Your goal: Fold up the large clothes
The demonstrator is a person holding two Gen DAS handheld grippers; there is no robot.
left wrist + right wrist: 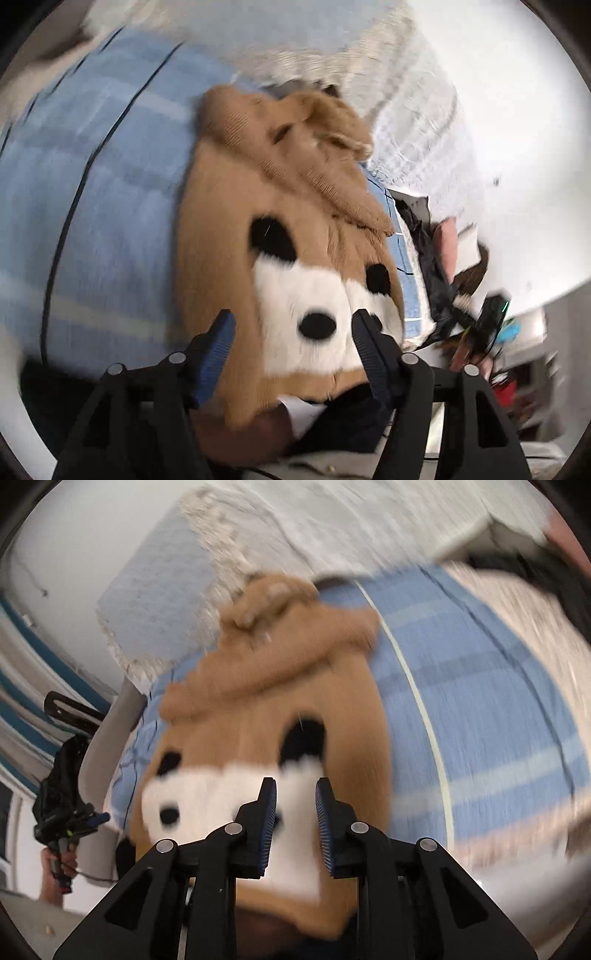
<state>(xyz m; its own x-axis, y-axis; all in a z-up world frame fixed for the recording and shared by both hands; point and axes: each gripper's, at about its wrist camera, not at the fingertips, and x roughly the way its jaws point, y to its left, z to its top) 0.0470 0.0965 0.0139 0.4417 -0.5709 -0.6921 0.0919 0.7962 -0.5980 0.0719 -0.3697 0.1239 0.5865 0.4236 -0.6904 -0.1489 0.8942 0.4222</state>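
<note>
A tan knitted sweater (221, 229) lies spread on a blue striped bedsheet (92, 184). Its front shows an animal face with a white furry muzzle (295, 295), black eyes and a black nose. The sleeves and hood are bunched at the far end (273, 605). My left gripper (292, 322) hovers open and wide over the muzzle with nothing between its fingers. My right gripper (296, 787) hovers over the same sweater (236, 738), its jaws a narrow gap apart and empty. The left gripper (96, 818) also shows, held in a hand, at the bed's left side.
A white textured blanket (351, 524) and a pale blue pillow (155, 590) lie at the head of the bed. Dark bags and clutter (432, 258) sit beside the bed. Dark cloth (351, 413) lies under the sweater's near hem. Both views are motion-blurred.
</note>
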